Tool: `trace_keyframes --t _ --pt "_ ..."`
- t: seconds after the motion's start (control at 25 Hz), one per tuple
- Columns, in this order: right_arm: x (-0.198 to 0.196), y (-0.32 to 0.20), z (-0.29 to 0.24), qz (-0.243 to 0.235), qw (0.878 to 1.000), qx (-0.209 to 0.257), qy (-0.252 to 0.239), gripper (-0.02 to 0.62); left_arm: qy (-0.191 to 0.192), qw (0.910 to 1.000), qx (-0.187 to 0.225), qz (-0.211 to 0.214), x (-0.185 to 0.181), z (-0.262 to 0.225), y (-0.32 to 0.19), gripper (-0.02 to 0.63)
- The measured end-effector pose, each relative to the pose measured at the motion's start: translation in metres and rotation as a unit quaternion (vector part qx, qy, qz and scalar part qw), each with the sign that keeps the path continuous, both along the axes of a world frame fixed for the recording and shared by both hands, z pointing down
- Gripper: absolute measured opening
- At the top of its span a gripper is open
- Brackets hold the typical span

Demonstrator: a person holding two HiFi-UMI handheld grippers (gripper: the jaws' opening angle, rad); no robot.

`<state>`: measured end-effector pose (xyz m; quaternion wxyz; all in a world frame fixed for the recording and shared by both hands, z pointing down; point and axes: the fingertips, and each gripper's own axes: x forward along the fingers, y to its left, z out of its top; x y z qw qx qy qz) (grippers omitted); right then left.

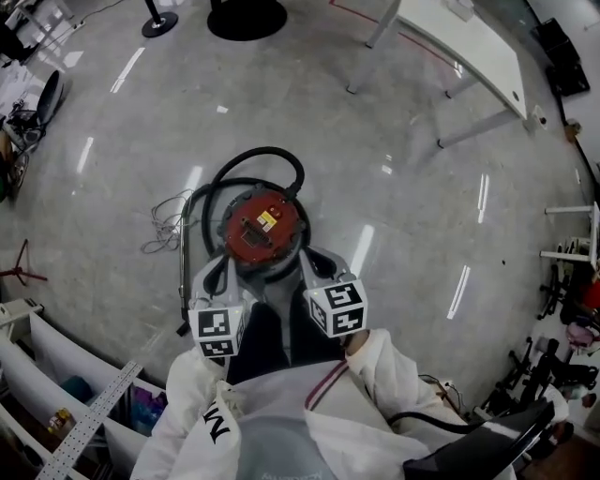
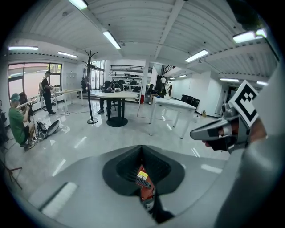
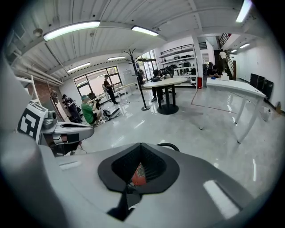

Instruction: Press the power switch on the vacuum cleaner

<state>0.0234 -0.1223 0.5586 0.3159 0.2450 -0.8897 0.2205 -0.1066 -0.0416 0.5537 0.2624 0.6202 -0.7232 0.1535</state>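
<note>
The vacuum cleaner (image 1: 265,228) stands on the floor right in front of me, a round canister with a red top, a yellow label and a black hose (image 1: 272,157) looped behind it. My left gripper (image 1: 223,272) hangs above its near left edge and my right gripper (image 1: 316,265) above its near right edge, both apart from it. In the left gripper view the gripper (image 2: 142,177) is shut, and a sliver of the red top (image 2: 144,189) shows through the pad hollow. The right gripper (image 3: 137,173) is likewise shut, with the red top (image 3: 139,175) showing.
A loose thin cable (image 1: 167,223) lies on the floor left of the vacuum. White tables (image 1: 469,47) stand at the far right, a round black base (image 1: 247,17) and a coat stand foot (image 1: 159,22) at the far top. White shelving (image 1: 56,375) runs along the lower left. People stand and sit far off (image 2: 18,124).
</note>
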Motion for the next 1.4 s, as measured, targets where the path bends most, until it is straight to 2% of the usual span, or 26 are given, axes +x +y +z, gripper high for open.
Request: trace_keyframes --t 0.24,0.48,1.08,1.4 --pt "0.005 -0.018 0.038 0.003 1.000 -0.020 0.009 0.000 0.004 0.9999 -0.010 0.009 0.006 0.031 -0.029 0.000" --pt "0.006 -0.037 0.073 0.005 0.999 -0.030 0.018 0.000 0.023 0.9995 -0.011 -0.018 0.009 0.065 -0.049 0.000" --pt "-0.019 -0.044 0.140 -0.023 0.998 -0.054 0.022 0.000 0.052 0.9945 -0.048 -0.077 0.000 0.135 -0.044 0.000" --pt "-0.023 -0.057 0.172 -0.028 0.997 -0.058 0.034 0.000 0.061 0.9927 -0.056 -0.088 0.005 0.164 -0.045 0.000"
